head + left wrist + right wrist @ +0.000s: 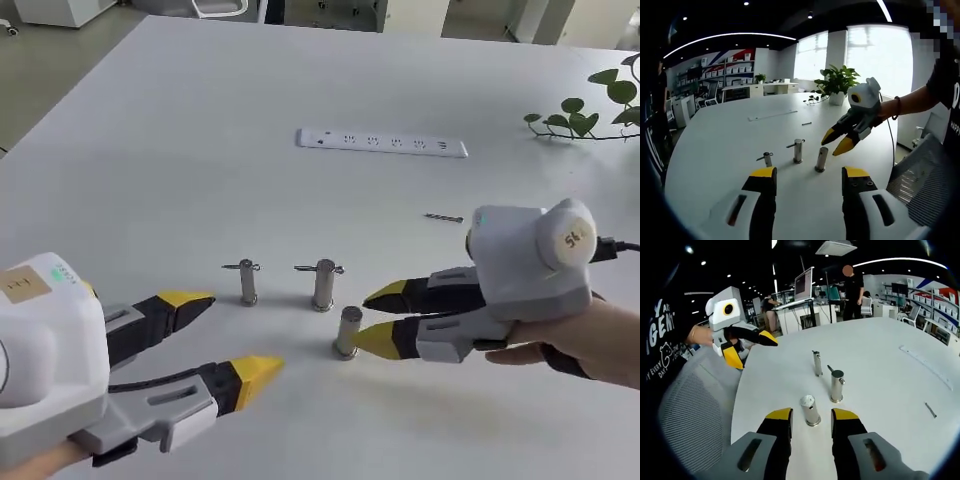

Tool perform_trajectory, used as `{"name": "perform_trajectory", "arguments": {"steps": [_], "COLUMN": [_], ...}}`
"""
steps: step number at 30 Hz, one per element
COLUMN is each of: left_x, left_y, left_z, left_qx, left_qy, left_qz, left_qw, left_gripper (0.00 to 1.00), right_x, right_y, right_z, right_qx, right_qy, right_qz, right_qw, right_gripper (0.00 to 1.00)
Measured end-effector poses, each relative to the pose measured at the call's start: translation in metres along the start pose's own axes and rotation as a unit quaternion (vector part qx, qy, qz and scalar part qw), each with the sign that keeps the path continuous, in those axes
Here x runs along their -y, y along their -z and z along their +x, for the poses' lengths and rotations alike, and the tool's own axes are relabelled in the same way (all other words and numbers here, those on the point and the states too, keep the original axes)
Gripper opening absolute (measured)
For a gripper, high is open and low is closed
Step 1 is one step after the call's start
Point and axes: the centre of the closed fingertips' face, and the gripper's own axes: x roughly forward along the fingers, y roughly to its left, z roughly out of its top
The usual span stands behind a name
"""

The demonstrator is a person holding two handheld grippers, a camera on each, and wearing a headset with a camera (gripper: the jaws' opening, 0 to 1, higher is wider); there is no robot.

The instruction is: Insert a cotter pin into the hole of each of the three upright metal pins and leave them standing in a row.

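The left pin (248,282) and middle pin (323,285) each carry a cotter, while the bare pin (347,332) stands nearer and to their right. It is just ahead of the gap of the right gripper (380,317), whose jaws are parted and empty. I judge the gripper should close squarely and low on that shaft, leaving the top free and the pin upright, then bring it into line. The left gripper (225,335) hangs wide open with nothing in it, and the loose cotter (443,217) lies far right, well apart.
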Motion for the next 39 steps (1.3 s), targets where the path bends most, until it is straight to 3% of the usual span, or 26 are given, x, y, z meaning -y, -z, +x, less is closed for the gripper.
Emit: {"name": "perform_trajectory", "arguments": {"steps": [5,7,11,16,25,27,29,31,35,39], "left_x": [-0.001,-0.001,0.001,0.001,-0.005,-0.007,-0.008,-0.009,-0.013,-0.018], "left_y": [-0.002,-0.001,0.000,0.001,0.005,0.007,0.009,0.010,0.011,0.014], "left_z": [0.000,0.001,0.003,0.004,0.002,0.002,0.003,0.004,0.006,0.007], "left_qx": [0.003,0.003,0.003,0.002,-0.007,-0.008,-0.008,-0.010,-0.010,-0.013], "left_qy": [0.002,0.004,0.010,0.014,0.010,0.008,0.006,0.005,-0.001,-0.007], "left_qz": [0.003,0.004,0.002,0.004,0.007,-0.001,-0.004,-0.004,-0.004,-0.009], "left_qw": [1.0000,1.0000,0.9999,0.9999,0.9999,0.9999,0.9999,0.9999,0.9999,0.9999], "left_gripper": [0.52,0.52,0.52,0.52,0.52,0.52,0.52,0.51,0.50,0.49], "right_x": [0.012,0.031,0.051,0.091,0.151,0.165,0.186,0.199,0.221,0.236], "right_y": [-0.001,-0.001,0.000,0.006,0.014,0.016,0.022,0.023,0.032,0.039], "right_z": [-0.018,-0.026,-0.037,-0.050,-0.054,-0.054,-0.055,-0.053,-0.053,-0.051], "right_qx": [0.001,0.002,-0.011,-0.041,-0.078,-0.090,-0.113,-0.119,-0.145,-0.153], "right_qy": [0.011,0.049,0.067,0.100,0.139,0.146,0.165,0.168,0.180,0.183], "right_qz": [0.016,0.018,0.027,0.013,0.022,0.038,0.023,0.028,0.030,0.038], "right_qw": [0.9998,0.9986,0.9974,0.9940,0.9870,0.9844,0.9795,0.9781,0.9725,0.9703], "right_gripper": [0.24,0.24,0.25,0.24,0.21,0.20,0.19,0.14,0.13,0.12]}}
